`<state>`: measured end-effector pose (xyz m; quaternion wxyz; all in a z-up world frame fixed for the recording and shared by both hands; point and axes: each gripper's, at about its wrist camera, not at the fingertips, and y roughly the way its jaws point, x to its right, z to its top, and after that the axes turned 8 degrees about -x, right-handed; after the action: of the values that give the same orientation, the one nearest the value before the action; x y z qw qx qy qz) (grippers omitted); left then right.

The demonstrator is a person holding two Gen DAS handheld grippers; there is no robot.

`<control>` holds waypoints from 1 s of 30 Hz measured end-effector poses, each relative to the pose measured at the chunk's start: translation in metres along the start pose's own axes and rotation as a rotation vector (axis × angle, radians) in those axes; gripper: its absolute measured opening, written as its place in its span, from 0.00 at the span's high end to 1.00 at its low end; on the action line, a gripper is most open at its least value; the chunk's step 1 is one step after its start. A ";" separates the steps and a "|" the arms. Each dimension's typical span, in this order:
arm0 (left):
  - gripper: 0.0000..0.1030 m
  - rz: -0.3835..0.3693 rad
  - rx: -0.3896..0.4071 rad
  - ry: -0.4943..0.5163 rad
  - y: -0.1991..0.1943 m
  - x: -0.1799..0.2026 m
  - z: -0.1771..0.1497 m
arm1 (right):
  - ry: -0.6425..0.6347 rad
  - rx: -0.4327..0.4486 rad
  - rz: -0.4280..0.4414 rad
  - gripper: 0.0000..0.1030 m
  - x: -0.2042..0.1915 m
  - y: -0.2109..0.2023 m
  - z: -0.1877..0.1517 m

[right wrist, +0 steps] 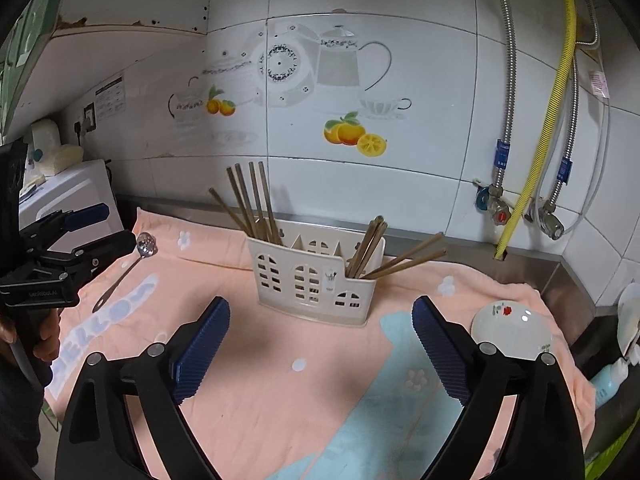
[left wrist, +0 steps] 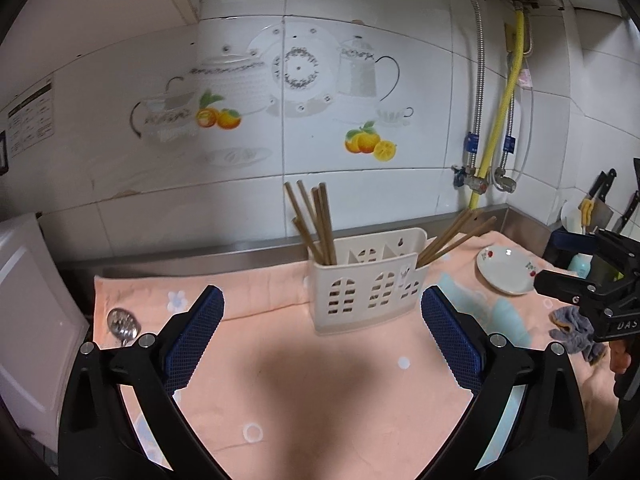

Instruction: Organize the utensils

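Observation:
A cream plastic utensil holder [left wrist: 368, 280] [right wrist: 316, 276] stands on the peach towel [left wrist: 304, 380] [right wrist: 280, 392] near the back wall. Several wooden chopsticks stand in its left compartment [left wrist: 316, 224] [right wrist: 252, 204], and several more lean out of its right compartment [left wrist: 456, 236] [right wrist: 396, 256]. A metal slotted spoon [left wrist: 124, 326] [right wrist: 128, 264] lies on the towel at the left. My left gripper [left wrist: 322, 332] [right wrist: 104, 226] is open and empty in front of the holder. My right gripper [right wrist: 320, 338] [left wrist: 560, 264] is open and empty, to the right of the left one.
A white saucer with red flowers [left wrist: 506, 270] [right wrist: 512, 330] sits on the towel at the right. A grey rag [left wrist: 572, 332] lies near it. Knives [left wrist: 604, 200] stand at the far right. A white appliance [left wrist: 24, 320] is at the left. Pipes [right wrist: 532, 140] run down the wall.

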<state>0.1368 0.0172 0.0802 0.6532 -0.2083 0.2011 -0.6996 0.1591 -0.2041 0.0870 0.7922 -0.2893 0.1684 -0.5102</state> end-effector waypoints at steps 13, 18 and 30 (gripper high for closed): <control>0.05 0.021 -0.023 -0.024 -0.016 -0.005 -0.035 | -0.016 0.027 -0.079 0.10 -0.023 -0.009 -0.036; 0.05 0.024 -0.031 -0.024 -0.022 -0.006 -0.047 | -0.010 0.023 -0.089 0.09 -0.027 -0.011 -0.048; 0.05 0.054 -0.047 0.001 -0.032 -0.001 -0.066 | 0.052 0.022 -0.070 0.09 -0.031 -0.013 -0.071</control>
<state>0.0739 0.0212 0.0424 0.6665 -0.2180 0.2234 -0.6770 0.0971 -0.2007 0.0395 0.7722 -0.2731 0.1732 -0.5469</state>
